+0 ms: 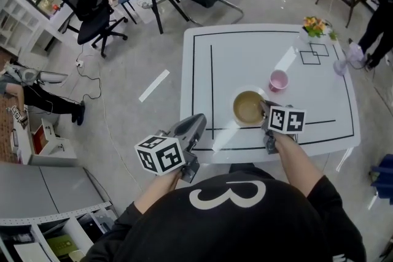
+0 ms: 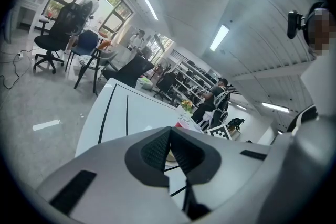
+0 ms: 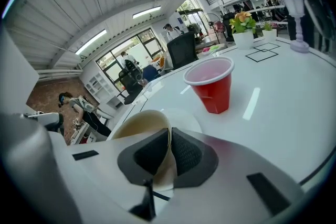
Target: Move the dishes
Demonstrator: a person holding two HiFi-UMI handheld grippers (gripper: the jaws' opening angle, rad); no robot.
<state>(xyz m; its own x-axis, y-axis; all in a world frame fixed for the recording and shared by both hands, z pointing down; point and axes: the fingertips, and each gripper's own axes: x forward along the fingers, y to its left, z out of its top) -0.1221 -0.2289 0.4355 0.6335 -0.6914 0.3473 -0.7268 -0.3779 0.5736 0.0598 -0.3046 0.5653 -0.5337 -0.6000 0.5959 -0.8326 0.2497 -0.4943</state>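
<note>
**Right gripper has the bowl by its rim; left gripper is free**

Your right gripper [image 1: 265, 110] is clamped on the tan bowl [image 1: 247, 107]. In the right gripper view the bowl's wall runs between the two pads, with one pad inside the rim and one outside. The grip sits at about 4 o'clock on the rim, so the body of the bowl lies toward 10 o'clock from your jaws. A bowl is round and has no long axis to line up. What matters is that all its weight hangs to one side of the pinch and, I judge, will try to swing down.

The bowl is near the front of the white table [image 1: 245, 52], inside the black outline. I cannot tell whether it is resting on the table or raised just off it.

The pink cup [image 1: 279, 80] stands upright just beside the bowl at 1 o'clock, not touching it. Moving the bowl that way would risk knocking the cup, while the tabletop toward 9 and 11 o'clock looks bare.

Your left gripper [image 1: 198, 123] has its jaws together on nothing. It hangs by the table's front-left corner, at 8 o'clock from the bowl and well apart from it. The right gripper is the nearer one, and it already has the bowl.
</note>
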